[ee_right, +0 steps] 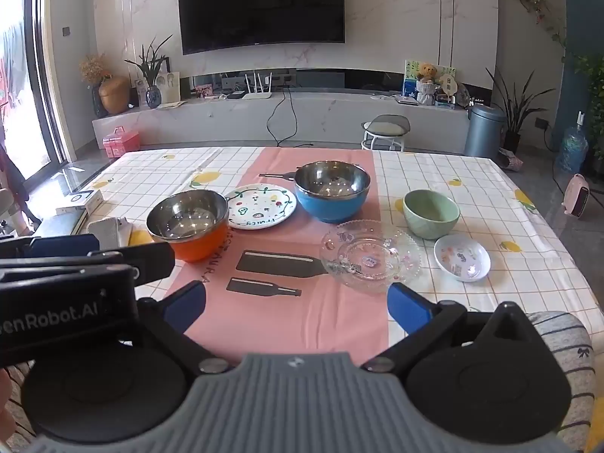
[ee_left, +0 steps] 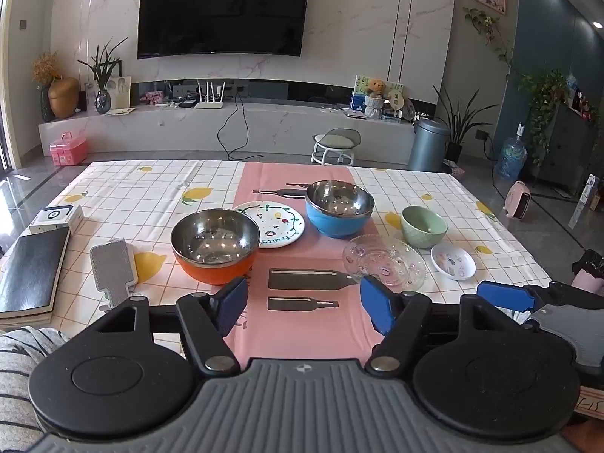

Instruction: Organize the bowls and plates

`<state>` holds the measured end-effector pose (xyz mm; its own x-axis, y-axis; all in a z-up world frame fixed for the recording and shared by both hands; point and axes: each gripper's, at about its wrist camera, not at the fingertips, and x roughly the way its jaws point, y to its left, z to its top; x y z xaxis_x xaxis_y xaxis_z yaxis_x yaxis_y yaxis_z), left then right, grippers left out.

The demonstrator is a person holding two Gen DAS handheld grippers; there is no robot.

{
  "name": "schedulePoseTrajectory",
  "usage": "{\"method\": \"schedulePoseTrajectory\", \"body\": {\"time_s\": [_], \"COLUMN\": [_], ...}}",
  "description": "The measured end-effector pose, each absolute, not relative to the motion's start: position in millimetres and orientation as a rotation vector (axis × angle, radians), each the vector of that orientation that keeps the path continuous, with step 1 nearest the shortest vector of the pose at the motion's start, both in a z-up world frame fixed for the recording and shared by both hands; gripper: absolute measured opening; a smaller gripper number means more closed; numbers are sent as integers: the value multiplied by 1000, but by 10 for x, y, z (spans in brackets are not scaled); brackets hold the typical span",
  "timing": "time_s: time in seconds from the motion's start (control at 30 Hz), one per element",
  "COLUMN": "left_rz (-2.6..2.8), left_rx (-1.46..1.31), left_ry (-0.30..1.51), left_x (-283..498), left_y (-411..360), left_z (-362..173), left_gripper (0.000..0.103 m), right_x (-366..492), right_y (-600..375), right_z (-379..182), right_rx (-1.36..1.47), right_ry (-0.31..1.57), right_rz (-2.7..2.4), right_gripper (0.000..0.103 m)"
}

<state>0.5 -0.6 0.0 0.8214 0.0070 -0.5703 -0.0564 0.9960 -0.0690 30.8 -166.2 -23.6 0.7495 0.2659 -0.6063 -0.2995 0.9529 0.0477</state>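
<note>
On the tablecloth stand an orange steel-lined bowl [ee_left: 214,246] [ee_right: 188,223], a white painted plate [ee_left: 272,224] [ee_right: 261,206], a blue steel-lined bowl [ee_left: 339,207] [ee_right: 332,190], a clear glass dish [ee_left: 384,262] [ee_right: 370,255], a green bowl [ee_left: 424,225] [ee_right: 430,213] and a small white patterned dish [ee_left: 453,261] [ee_right: 462,257]. My left gripper [ee_left: 304,302] hovers open near the table's front edge, short of the orange bowl and glass dish. My right gripper [ee_right: 296,307] is open too, just before the glass dish. Nothing lies between either pair of blue pads.
A grey brush [ee_left: 112,268], a black notebook [ee_left: 32,275] and a white box [ee_left: 58,217] lie at the table's left. The other gripper's body [ee_right: 68,283] fills the left of the right wrist view. A striped sleeve [ee_right: 562,339] shows at lower right.
</note>
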Motion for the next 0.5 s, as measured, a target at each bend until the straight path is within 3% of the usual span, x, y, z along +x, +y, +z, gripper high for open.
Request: {"method": "schedulePoseTrajectory", "body": {"time_s": [0.5], "left_rz": [39], "left_rx": [-87], "left_ry": [600], "left_x": [-25], "left_y": [7], "left_z": [-11], "left_gripper": [81], "right_x": [306], "right_y": [-1668], "right_z": [-236], "right_rx": [-52], "right_ry": [641], "right_rz": [307], "right_gripper": [100]}}
